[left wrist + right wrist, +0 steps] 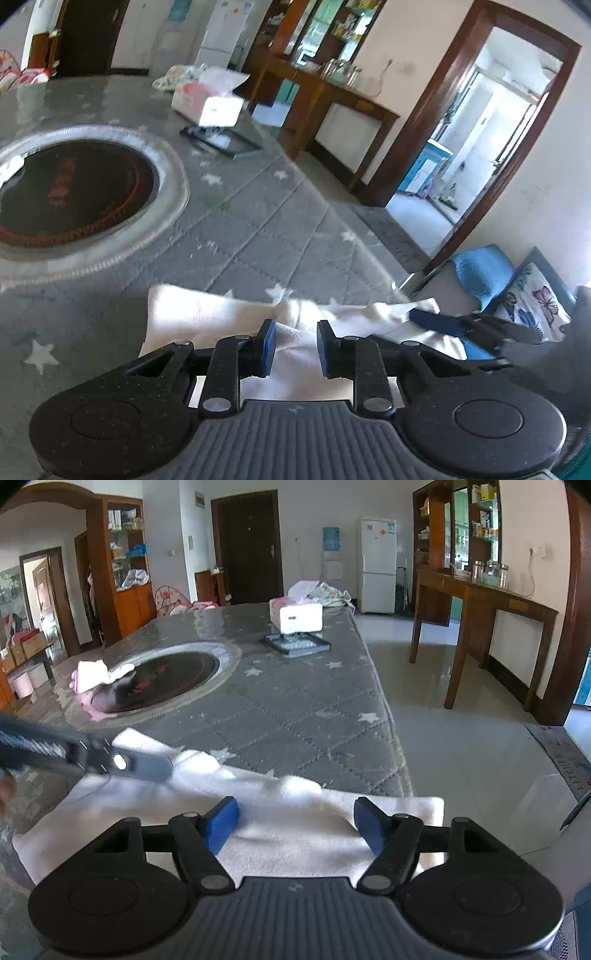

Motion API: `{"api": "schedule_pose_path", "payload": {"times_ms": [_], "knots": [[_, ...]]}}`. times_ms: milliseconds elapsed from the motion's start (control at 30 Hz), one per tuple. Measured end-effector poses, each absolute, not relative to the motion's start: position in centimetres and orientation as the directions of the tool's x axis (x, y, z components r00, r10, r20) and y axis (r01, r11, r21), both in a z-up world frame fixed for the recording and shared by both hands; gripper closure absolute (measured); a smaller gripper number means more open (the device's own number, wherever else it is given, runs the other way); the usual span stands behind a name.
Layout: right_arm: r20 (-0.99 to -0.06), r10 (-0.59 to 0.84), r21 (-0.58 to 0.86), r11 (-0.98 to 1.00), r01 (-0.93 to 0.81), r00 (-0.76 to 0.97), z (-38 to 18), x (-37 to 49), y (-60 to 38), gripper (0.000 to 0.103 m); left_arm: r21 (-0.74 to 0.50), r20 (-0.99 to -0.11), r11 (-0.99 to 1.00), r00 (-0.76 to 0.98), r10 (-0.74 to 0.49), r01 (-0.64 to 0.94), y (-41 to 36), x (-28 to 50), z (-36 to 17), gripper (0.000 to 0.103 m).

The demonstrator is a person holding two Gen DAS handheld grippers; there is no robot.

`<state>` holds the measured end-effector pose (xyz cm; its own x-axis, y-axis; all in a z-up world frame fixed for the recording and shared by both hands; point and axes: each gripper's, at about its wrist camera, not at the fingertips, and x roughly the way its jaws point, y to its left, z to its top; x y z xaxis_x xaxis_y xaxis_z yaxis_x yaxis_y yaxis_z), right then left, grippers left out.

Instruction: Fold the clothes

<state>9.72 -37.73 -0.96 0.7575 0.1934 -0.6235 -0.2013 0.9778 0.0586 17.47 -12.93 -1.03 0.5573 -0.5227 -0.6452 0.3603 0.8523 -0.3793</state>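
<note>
A white cloth (295,823) lies flat across the near edge of the grey star-print table (314,716). My right gripper (295,825) hovers open just above it, and its blue pads (221,823) stand wide apart with nothing between them. My left gripper (295,345) has its pads close together on a raised ridge of the same cloth (207,310). In the right wrist view the left gripper (147,766) shows blurred over the cloth's far left part. One blue finger (432,319) of the right gripper reaches onto the cloth in the left wrist view.
A round dark inset with a glass rim (166,679) sits mid-table, with folded pink and white cloths (96,674) at its left rim. A white tissue box (299,616) and a black frame (297,644) stand further back. The table's right edge drops to tiled floor (461,760), near a wooden side table (480,602).
</note>
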Motion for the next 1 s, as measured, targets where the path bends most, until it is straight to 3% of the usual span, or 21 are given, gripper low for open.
{"api": "schedule_pose_path", "payload": {"times_ms": [500, 767, 1000], "knots": [[-0.615, 0.133, 0.046, 0.99, -0.133, 0.777, -0.2, 9.7, -39.2, 0.024, -0.378, -0.651, 0.853, 0.552, -0.521, 0.36, -12.9, 17.5, -1.5, 0.075], [-0.64, 0.097, 0.038, 0.995, -0.095, 0.762, -1.0, 10.2, -40.4, 0.023, -0.385, -0.653, 0.852, 0.548, -0.523, 0.355, -13.1, 17.6, -1.2, 0.068], [-0.607, 0.11, 0.026, 0.993, -0.119, 0.787, 0.5, 8.0, -40.6, 0.012, -0.365, -0.641, 0.844, 0.551, -0.535, 0.394, -12.7, 15.7, 0.4, 0.061]]}}
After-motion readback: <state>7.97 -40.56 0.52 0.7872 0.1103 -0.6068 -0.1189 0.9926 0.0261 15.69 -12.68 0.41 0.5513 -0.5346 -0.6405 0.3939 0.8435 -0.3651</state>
